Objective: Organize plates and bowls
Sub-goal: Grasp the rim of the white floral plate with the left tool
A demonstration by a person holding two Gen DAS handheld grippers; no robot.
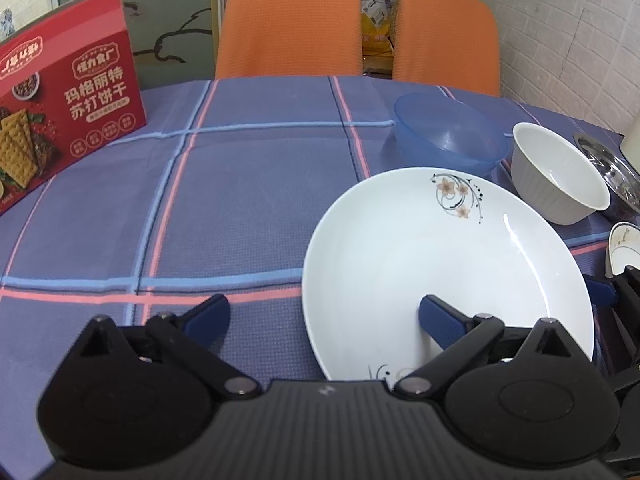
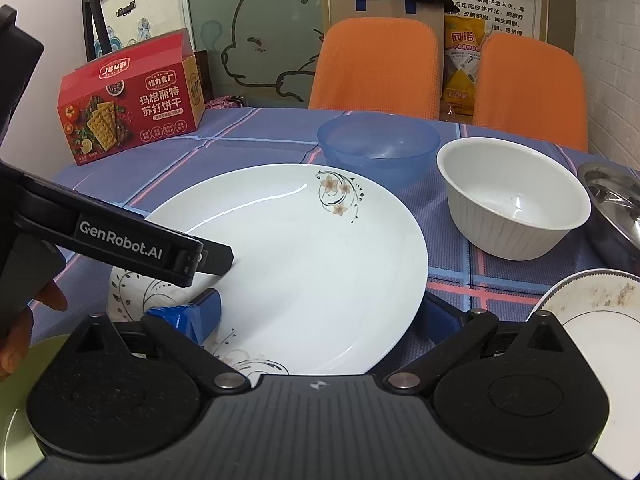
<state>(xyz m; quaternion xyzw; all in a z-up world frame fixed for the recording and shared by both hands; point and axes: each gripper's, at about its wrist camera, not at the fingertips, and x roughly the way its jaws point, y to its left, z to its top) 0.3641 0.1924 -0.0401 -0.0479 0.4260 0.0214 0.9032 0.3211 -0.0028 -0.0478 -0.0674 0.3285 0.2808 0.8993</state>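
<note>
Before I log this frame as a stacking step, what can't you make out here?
- Right view: patterned plate beneath the floral plate, mostly covered by it and the left gripper.
- Both views: steel dish, cut by the right edge.
- Right view: soiled plate, partly behind the gripper body.

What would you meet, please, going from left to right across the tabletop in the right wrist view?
Red cracker box → large white flowered plate → white ribbed ceramic bowl → shiny steel dish.
</note>
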